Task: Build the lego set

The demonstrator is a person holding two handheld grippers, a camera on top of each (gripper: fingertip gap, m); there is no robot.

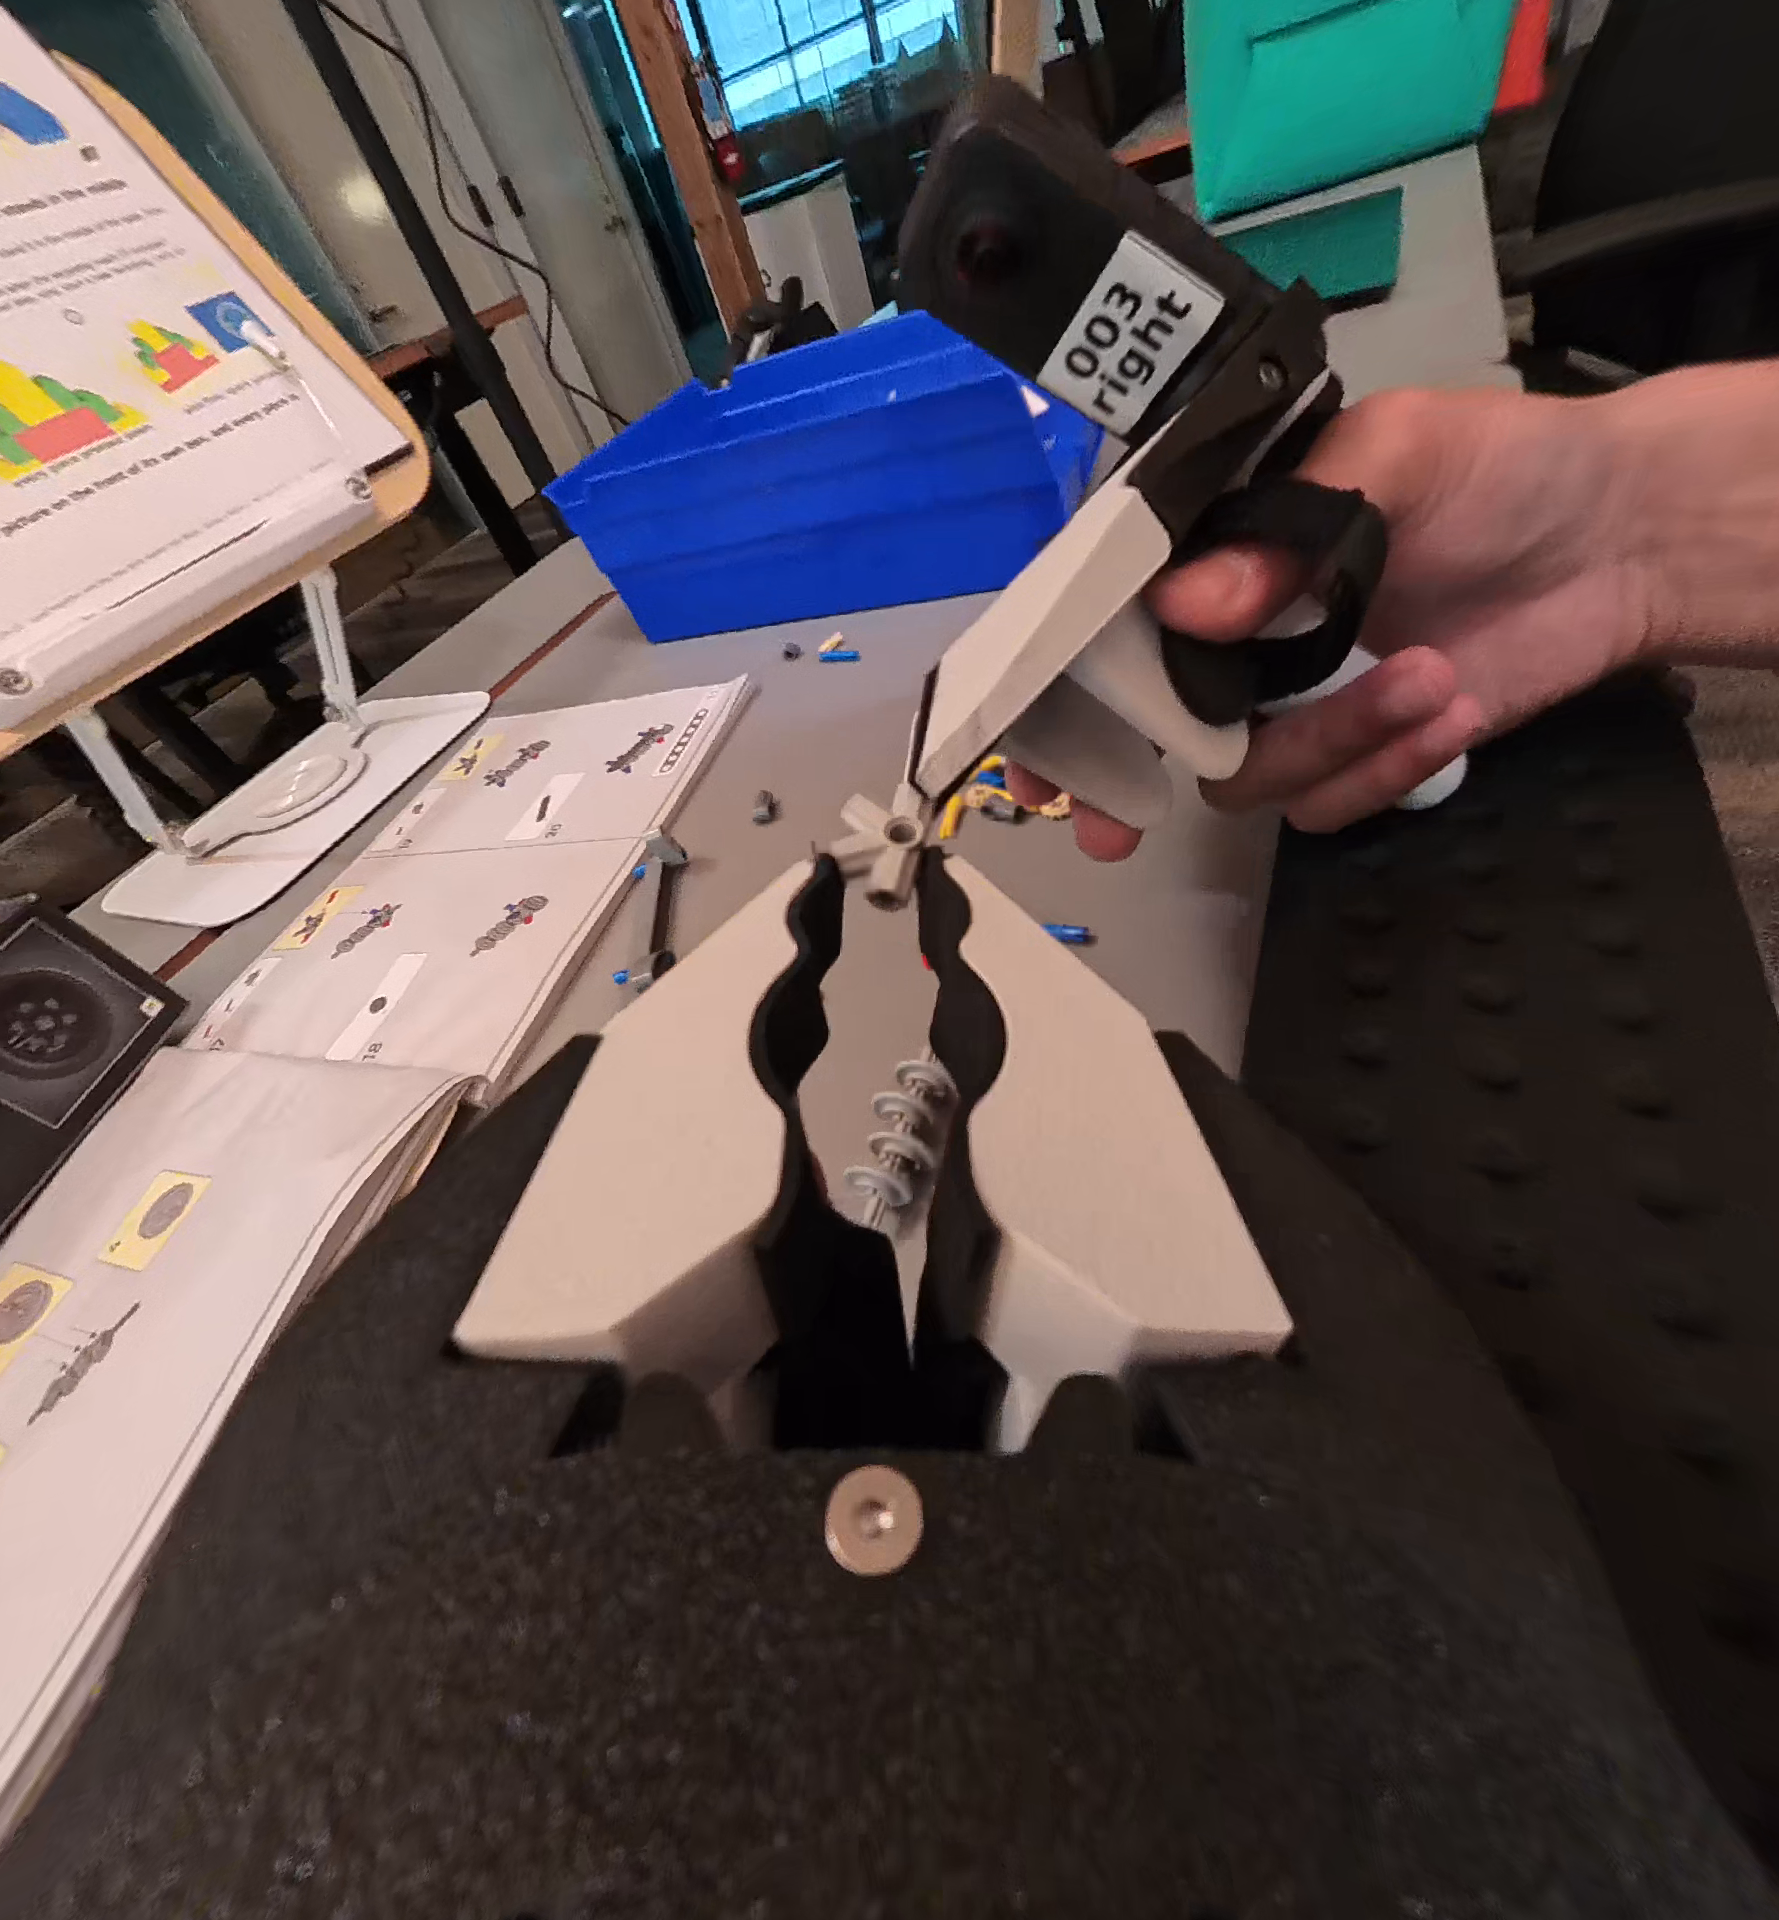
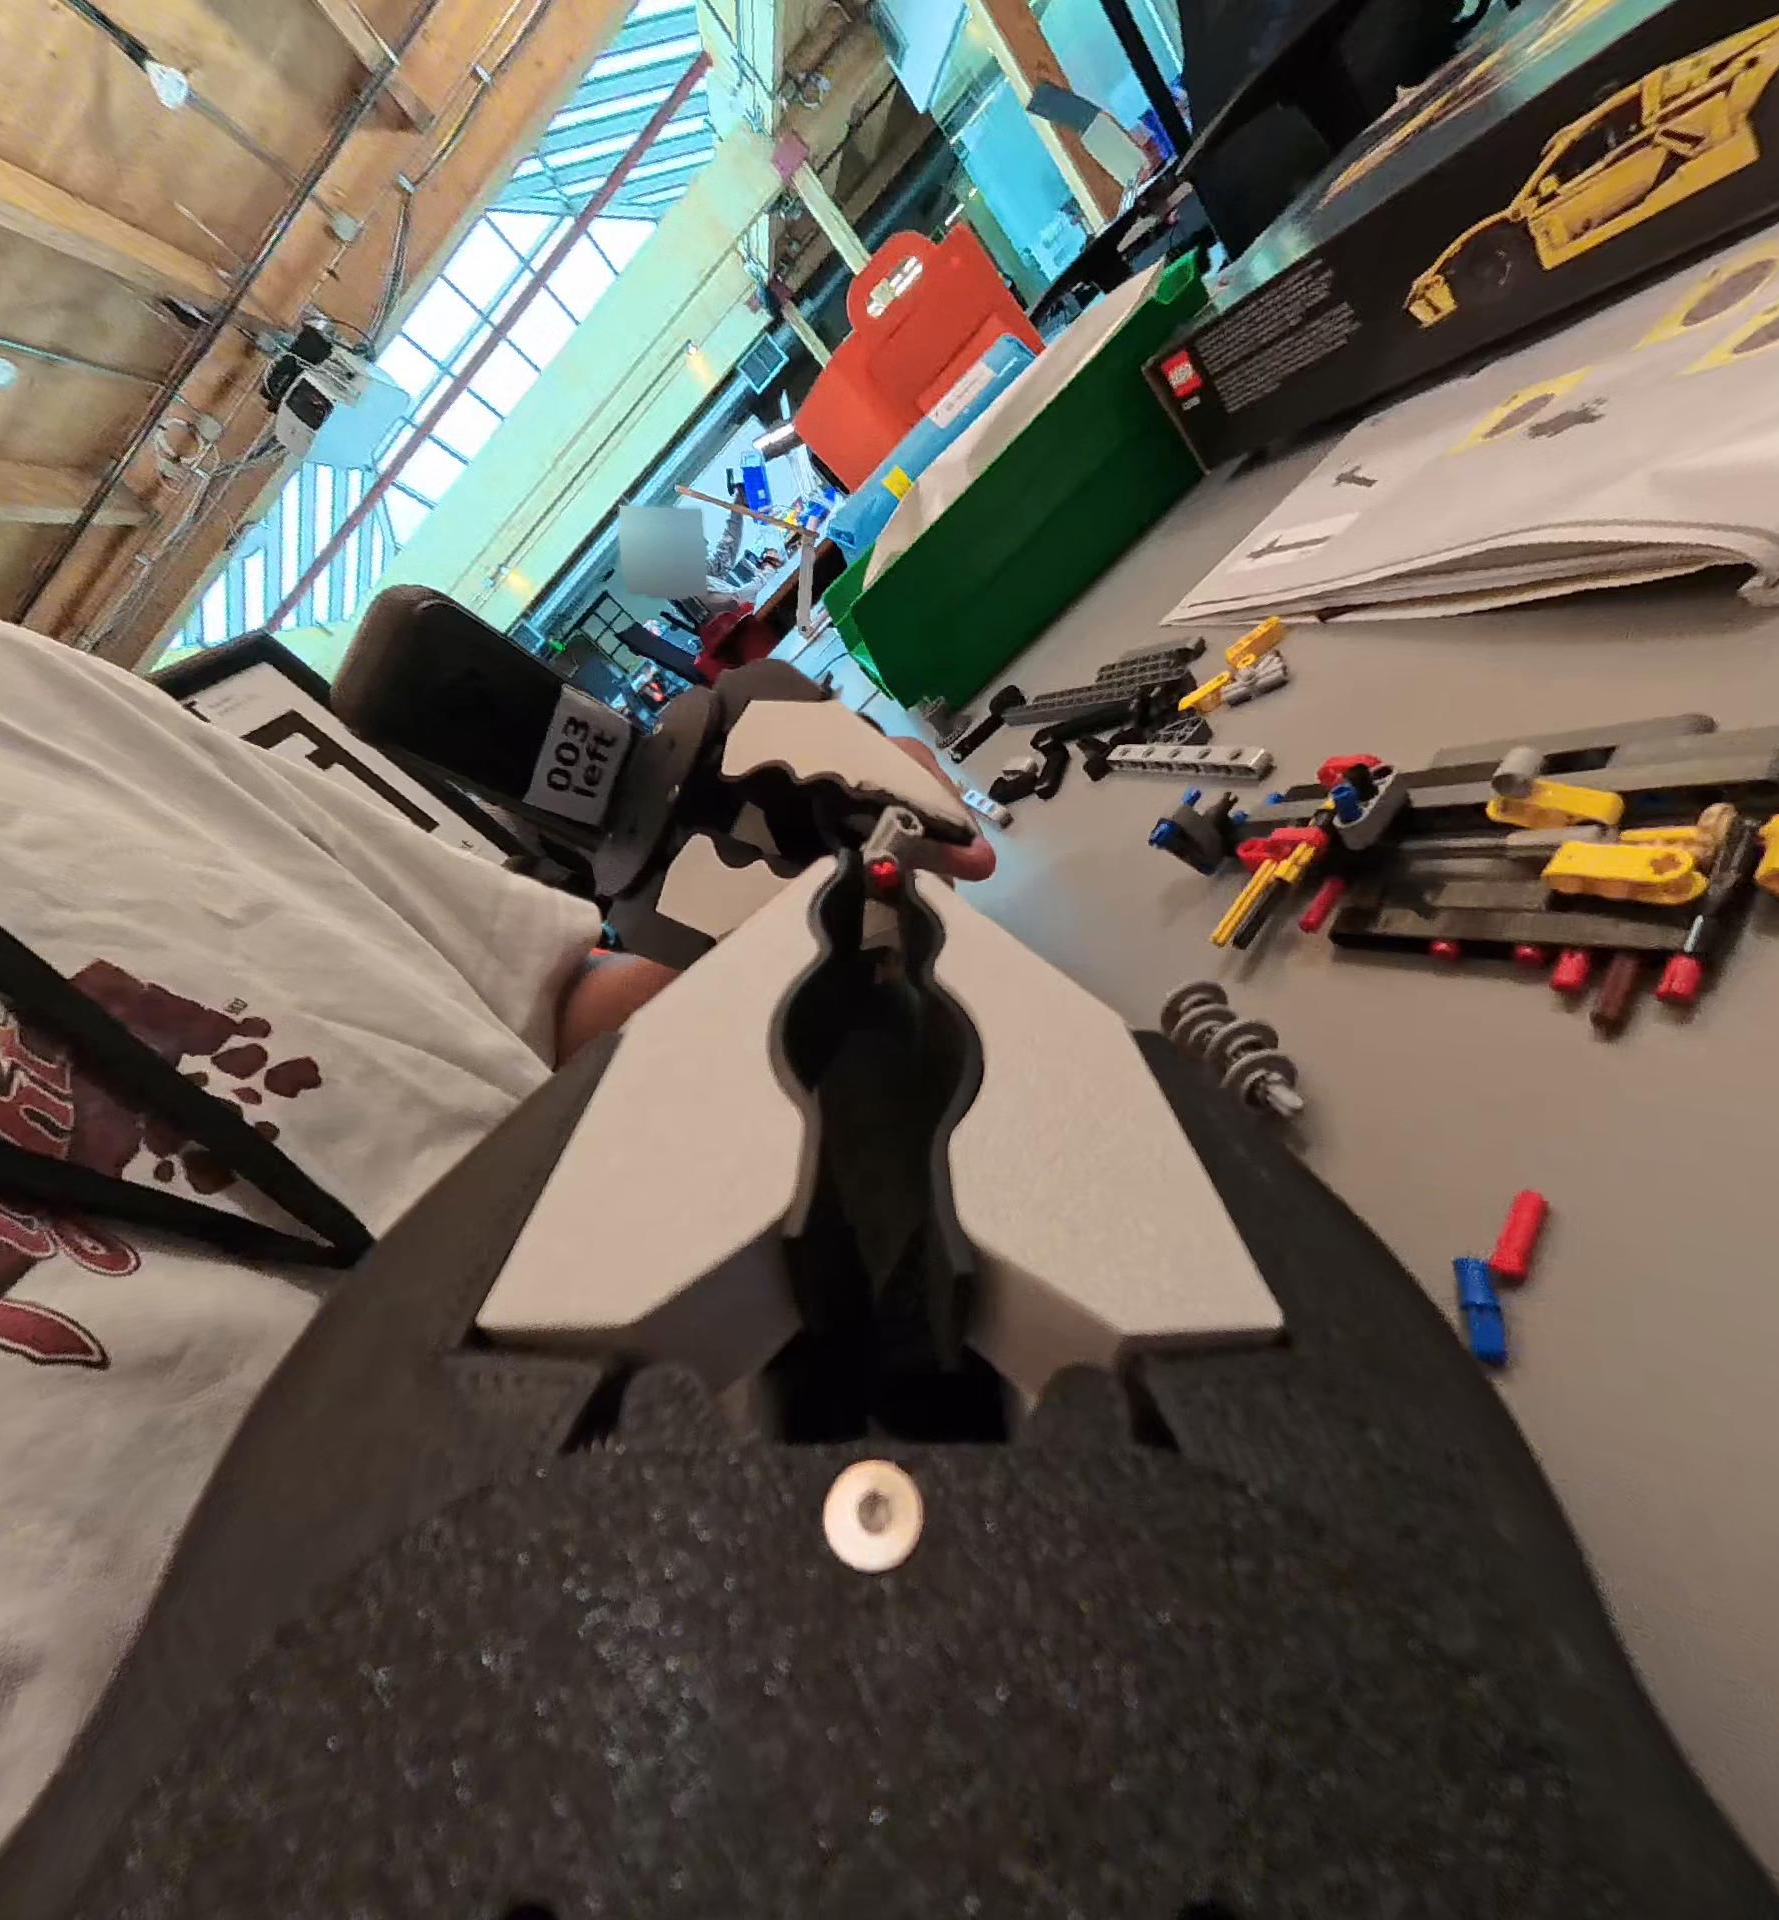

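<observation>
Left wrist view: the left gripper [image 1: 880,873] pinches a small grey connector piece [image 1: 887,844] between its fingertips, above the grey table [image 1: 1155,935]. The piece has several short arms sticking out like spokes, and its round open end faces up toward the camera. The right gripper [image 1: 921,795], held in a hand [image 1: 1384,644], comes in from the upper right, its tips closed together on one arm of the same piece. Below, between the left fingers, a grey axle with discs [image 1: 904,1138] lies on the table, its long axis running away from the camera. An open instruction booklet [image 1: 428,935] lies to the left, a blue bin [image 1: 823,499] beyond.

Right wrist view: the right gripper [image 2: 880,883] clamps the grey connector piece [image 2: 893,831], which carries a red pin [image 2: 883,871]; its long axis runs forward along the fingers. The left gripper [image 2: 942,821] holds its far end from the left. The axle with discs [image 2: 1233,1044] lies on the table to the right, beside a partly built black and yellow frame [image 2: 1529,862].
</observation>
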